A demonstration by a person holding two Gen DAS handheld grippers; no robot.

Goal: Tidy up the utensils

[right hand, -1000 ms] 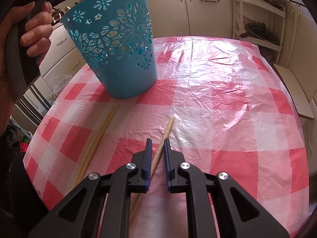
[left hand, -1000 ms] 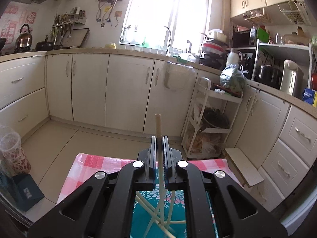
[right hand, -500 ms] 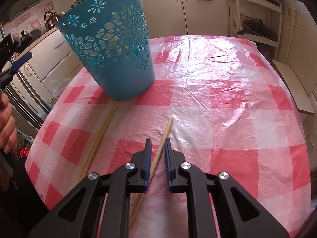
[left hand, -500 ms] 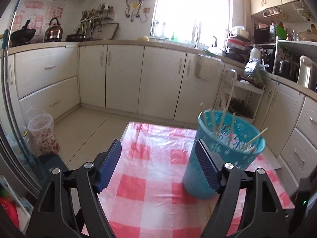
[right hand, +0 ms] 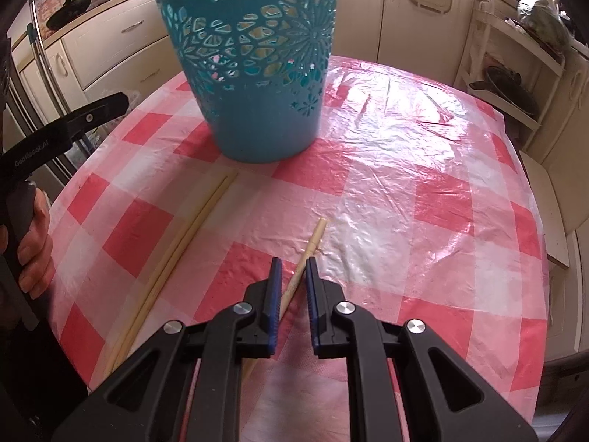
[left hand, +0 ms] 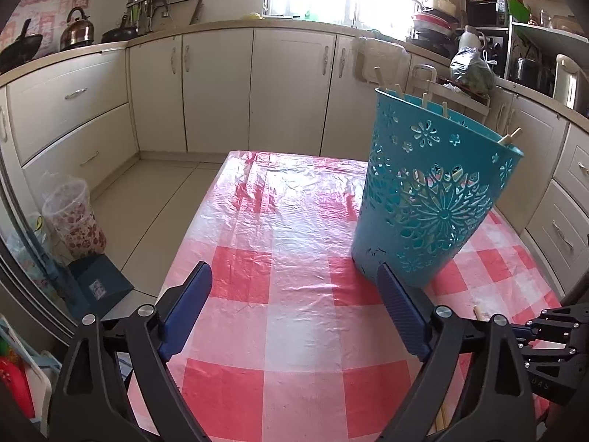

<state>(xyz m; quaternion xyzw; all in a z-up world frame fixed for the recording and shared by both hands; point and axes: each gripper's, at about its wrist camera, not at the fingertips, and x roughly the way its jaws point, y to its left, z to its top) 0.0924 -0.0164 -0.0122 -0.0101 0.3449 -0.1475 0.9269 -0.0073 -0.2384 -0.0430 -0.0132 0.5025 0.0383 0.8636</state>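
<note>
Between the narrowed right fingers (right hand: 312, 287), pinched, one chopstick (right hand: 313, 239); left fingers (left hand: 186, 304) opening, nothing between.

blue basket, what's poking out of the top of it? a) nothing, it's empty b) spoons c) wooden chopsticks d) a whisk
c: pale wooden chopsticks stick up past the rim of the blue basket in the left wrist view.
</note>
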